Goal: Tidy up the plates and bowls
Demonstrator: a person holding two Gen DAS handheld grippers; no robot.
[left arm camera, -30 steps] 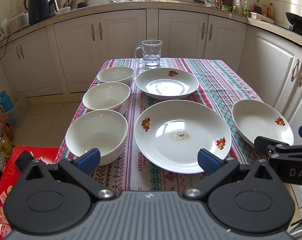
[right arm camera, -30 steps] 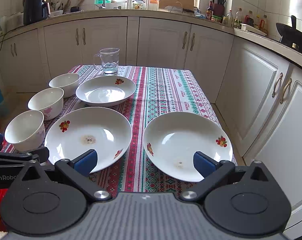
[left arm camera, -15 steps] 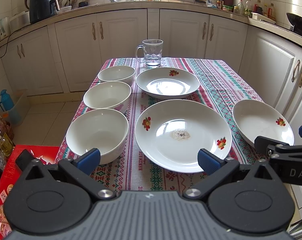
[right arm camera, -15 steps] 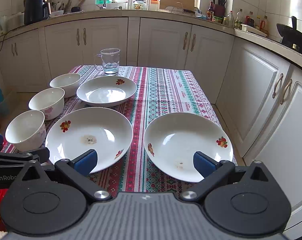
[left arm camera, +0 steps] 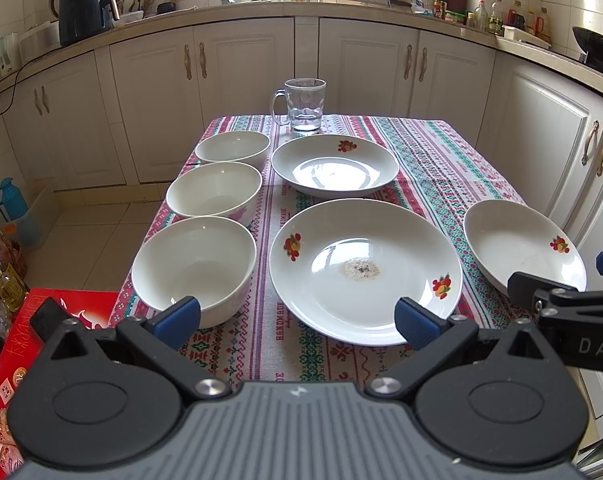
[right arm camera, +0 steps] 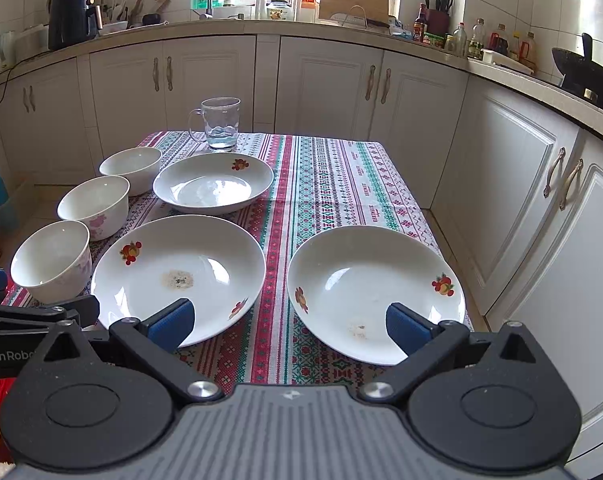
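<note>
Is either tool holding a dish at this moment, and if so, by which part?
Nothing is held. The left tool and right tool are both open, short of the plates and bowls.

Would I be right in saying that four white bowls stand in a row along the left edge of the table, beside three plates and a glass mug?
Not quite: the left wrist view shows three bowls in that row, the near bowl, the middle bowl and the far bowl. The three plates and the glass mug are as you say.

bowls (left arm camera: 215,194) left, plates (left arm camera: 363,270) right, mug (left arm camera: 303,106) behind
</note>
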